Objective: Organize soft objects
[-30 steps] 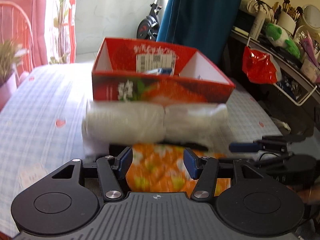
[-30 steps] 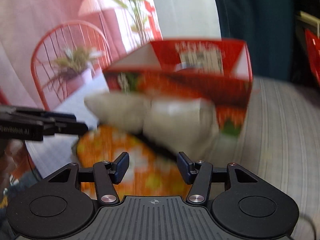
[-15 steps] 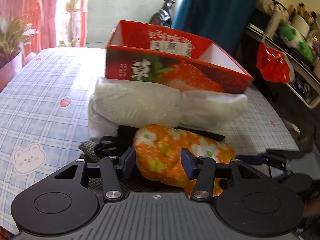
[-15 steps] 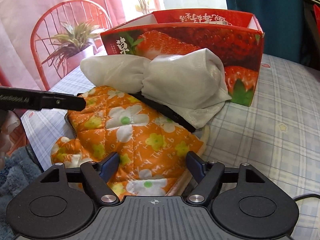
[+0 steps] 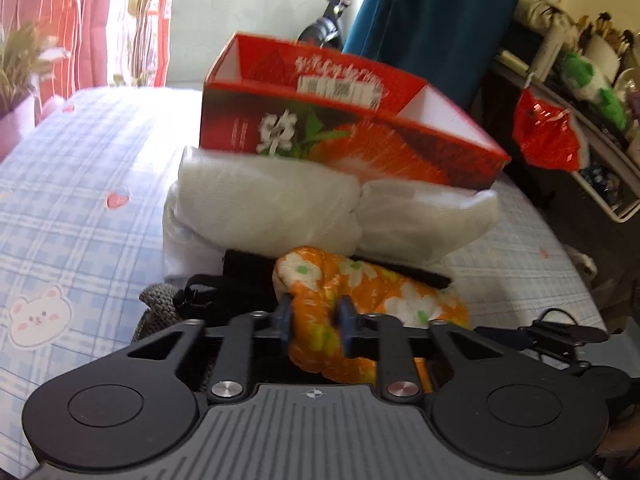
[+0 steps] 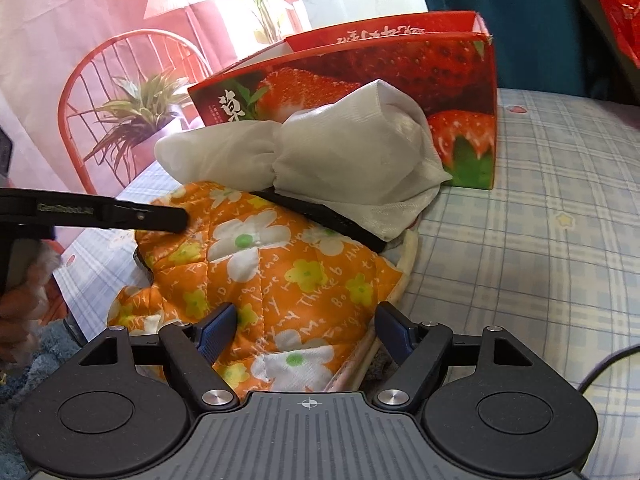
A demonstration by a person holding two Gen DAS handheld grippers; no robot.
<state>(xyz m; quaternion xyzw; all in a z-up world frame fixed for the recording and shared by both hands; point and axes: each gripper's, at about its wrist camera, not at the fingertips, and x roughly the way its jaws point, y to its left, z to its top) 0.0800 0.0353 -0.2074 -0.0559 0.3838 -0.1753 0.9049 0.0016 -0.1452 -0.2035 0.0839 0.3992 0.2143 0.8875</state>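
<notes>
Orange floral mitt point(image 6: 280, 280) lies between my right gripper point(image 6: 308, 326) fingers, spread wide, pads off it. Strawberry box point(image 5: 340, 120) stands beyond both grippers, white rolled cloth point(image 5: 312, 212) just before it. My left gripper point(image 5: 316, 320) is clamped on the mitt's edge.

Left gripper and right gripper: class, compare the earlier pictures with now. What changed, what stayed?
The left gripper closed its jaws, pinching the orange floral mitt. The right gripper widened its jaws astride the mitt's other end. The white cloth bundle and strawberry box stayed put.
</notes>
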